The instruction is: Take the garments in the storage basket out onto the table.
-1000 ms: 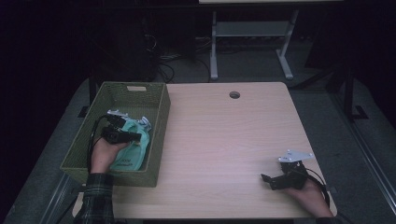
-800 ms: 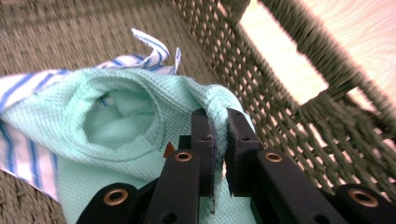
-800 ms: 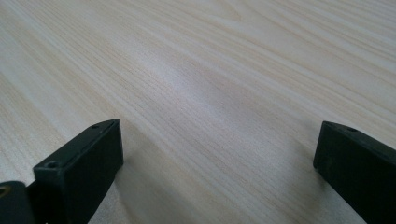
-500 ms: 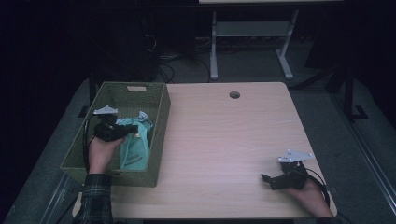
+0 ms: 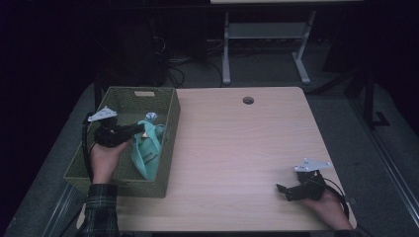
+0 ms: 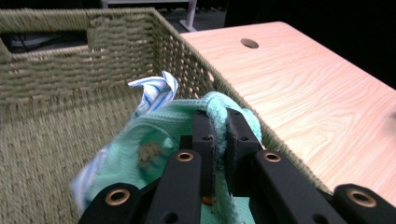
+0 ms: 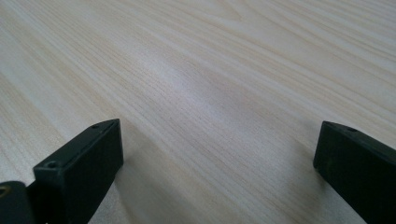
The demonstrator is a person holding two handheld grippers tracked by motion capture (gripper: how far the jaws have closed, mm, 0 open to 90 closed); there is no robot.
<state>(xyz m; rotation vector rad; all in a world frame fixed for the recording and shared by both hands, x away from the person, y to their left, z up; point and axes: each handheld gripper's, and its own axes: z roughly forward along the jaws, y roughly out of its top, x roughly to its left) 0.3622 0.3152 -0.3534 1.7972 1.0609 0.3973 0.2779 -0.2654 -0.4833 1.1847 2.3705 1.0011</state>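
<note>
left gripper (image 5: pixel 141 131) jaws clenched on green cloth (image 5: pixel 146 150) edge, now raised from basket (image 5: pixel 170 143) floor, striped cloth (image 6: pixel 154 91) just beyond | lift-out underway | right gripper (image 5: pixel 285 190) jaws spread, idle on table (image 5: pixel 237 148)

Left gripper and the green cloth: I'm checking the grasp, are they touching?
Touching. In the left gripper view the left gripper has its jaws shut on a rolled edge of the green cloth, pinched between them, inside the basket.
</note>
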